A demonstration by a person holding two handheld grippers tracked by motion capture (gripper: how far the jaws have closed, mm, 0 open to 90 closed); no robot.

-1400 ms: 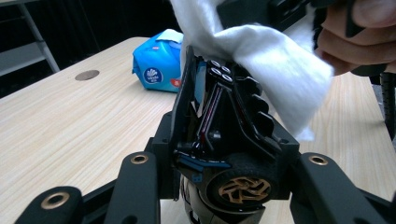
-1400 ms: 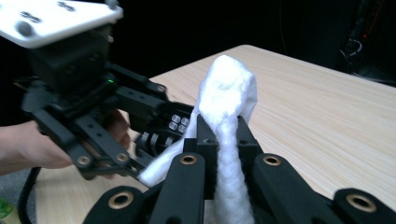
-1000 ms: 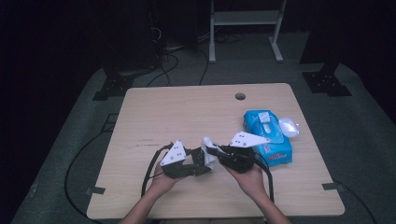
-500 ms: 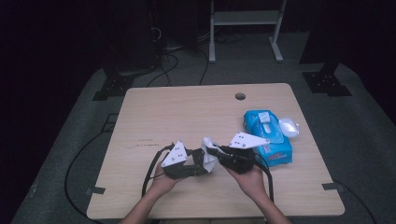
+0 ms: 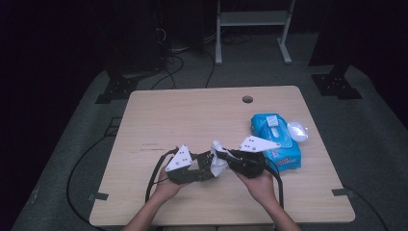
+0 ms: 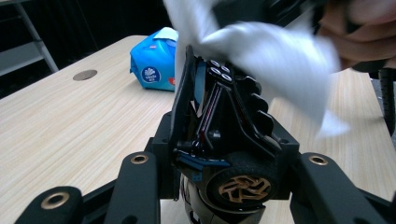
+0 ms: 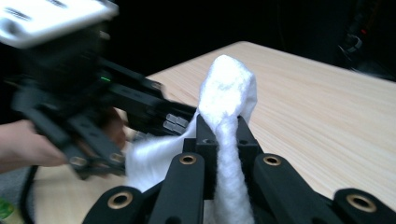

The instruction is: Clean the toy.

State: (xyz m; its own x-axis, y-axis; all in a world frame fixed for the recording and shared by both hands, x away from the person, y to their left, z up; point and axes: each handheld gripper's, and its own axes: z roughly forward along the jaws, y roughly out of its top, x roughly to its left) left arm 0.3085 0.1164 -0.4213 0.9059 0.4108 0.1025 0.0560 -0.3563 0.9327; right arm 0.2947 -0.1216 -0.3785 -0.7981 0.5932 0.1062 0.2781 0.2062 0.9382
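White wipe (image 5: 218, 161) above table (image 5: 192, 120) near front edge, pinched in closed right gripper (image 7: 223, 128), draped over black wheeled object (image 6: 224, 140) clamped in left gripper (image 5: 204, 168), wipes pack (image 5: 274, 139) well apart.

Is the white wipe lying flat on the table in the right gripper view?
No, the white wipe stands up, pinched between the closed jaws of the right gripper, above the wooden table.

A light wooden table (image 5: 192, 120) carries a blue wipes pack (image 5: 275, 136) near its right edge.
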